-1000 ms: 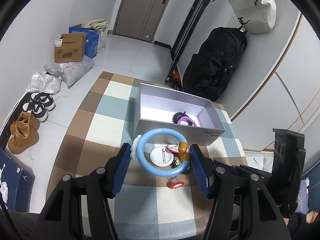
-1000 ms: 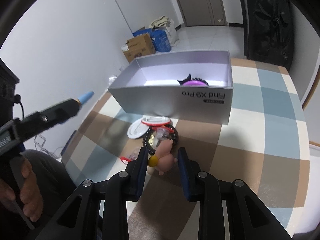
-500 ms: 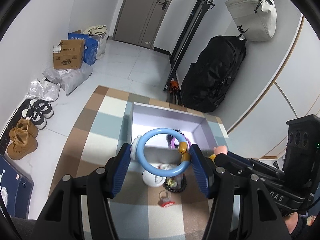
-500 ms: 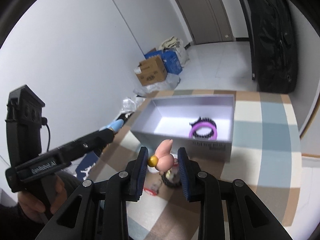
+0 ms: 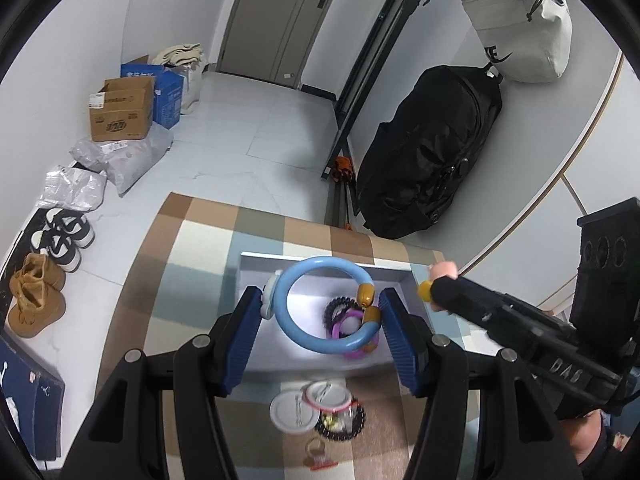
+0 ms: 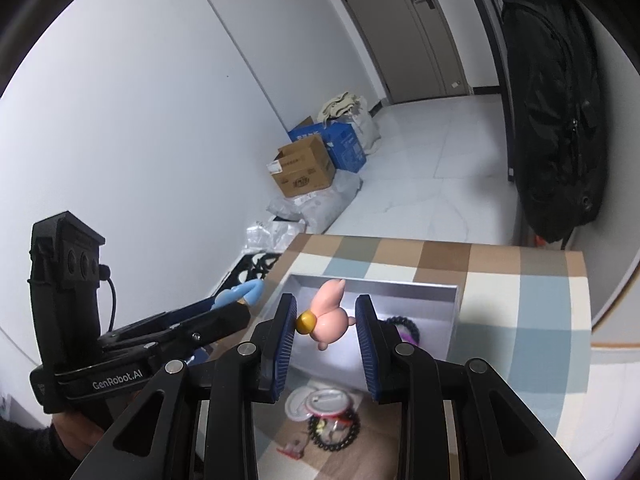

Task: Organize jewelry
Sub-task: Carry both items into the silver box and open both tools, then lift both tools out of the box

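Observation:
My left gripper point(image 5: 320, 312) is shut on a light blue ring bracelet point(image 5: 298, 326) with amber beads and holds it above the open grey box point(image 5: 320, 258). A purple bracelet point(image 5: 352, 326) and a black beaded one point(image 5: 336, 305) lie in the box. My right gripper point(image 6: 326, 320) is shut on a pink pig charm point(image 6: 329, 314) with an amber bead, high over the box point(image 6: 372, 282). It also shows in the left wrist view point(image 5: 440, 284). White round badges point(image 5: 294, 412), a black bead bracelet point(image 5: 340, 426) and a red clip point(image 5: 318, 454) lie on the checked cloth in front of the box.
The checked table point(image 5: 192, 280) ends at the far side above a tiled floor. Cardboard boxes point(image 5: 120, 110), shoes point(image 5: 60, 236) and a black backpack point(image 5: 432, 160) stand on the floor beyond. The loose items also show in the right wrist view point(image 6: 332, 428).
Both grippers have risen and moved forward over the box, each still holding its piece. The box and table now look smaller and lower in both views.

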Tool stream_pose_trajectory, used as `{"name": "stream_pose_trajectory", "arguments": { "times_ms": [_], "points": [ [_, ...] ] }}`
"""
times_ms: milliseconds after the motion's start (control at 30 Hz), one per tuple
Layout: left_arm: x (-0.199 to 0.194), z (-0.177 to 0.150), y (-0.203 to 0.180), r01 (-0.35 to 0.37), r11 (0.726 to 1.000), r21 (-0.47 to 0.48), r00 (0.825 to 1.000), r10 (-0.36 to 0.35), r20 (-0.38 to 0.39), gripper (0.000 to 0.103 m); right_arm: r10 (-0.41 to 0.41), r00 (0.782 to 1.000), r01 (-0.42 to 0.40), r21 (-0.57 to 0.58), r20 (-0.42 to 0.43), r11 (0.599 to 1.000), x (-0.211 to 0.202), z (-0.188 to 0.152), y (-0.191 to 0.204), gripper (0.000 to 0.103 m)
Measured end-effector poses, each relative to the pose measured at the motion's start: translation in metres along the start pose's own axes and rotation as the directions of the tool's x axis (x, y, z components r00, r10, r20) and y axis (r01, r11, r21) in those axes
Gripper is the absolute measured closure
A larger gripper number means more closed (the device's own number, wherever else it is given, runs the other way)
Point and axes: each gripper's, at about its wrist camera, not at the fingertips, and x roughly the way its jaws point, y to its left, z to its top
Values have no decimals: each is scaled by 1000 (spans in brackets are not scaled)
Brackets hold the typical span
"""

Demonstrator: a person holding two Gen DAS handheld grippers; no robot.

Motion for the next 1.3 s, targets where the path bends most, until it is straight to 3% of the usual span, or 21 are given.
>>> {"name": "stream_pose_trajectory", "arguments": {
  "times_ms": [200, 733, 967, 1100, 1133, 1233, 1300],
  "points": [
    [20, 2, 3, 24, 1000, 11, 999, -24, -29, 48, -40, 998, 41, 11, -51, 999, 22, 2, -20, 74],
    [43, 3, 1, 32, 999, 4, 996, -31, -82, 48, -18, 996, 27, 106, -88, 994, 39, 2, -45, 74],
    [48, 3, 1, 84, 996, -35, 992, -87, -93, 48, -16, 996, 27, 119, -86, 992, 40, 1, -46, 74],
    [47, 3, 5, 73, 996, -60, 993, -78, -84, 29, -20, 998, 26, 105, -65, 994, 35, 2, -44, 72],
    [45, 3, 6, 88, 994, -72, 993, -93, -77, 27, -23, 998, 28, 99, -55, 995, 32, 3, -43, 71],
    [41, 3, 7, 97, 992, -78, 993, -102, -67, 27, -39, 999, 40, 99, -9, 994, 18, 4, -44, 46],
    [38, 2, 8, 97, 992, -78, 992, -103, -74, 27, -46, 999, 46, 110, -3, 993, 12, 4, -46, 44]
  ]
}}
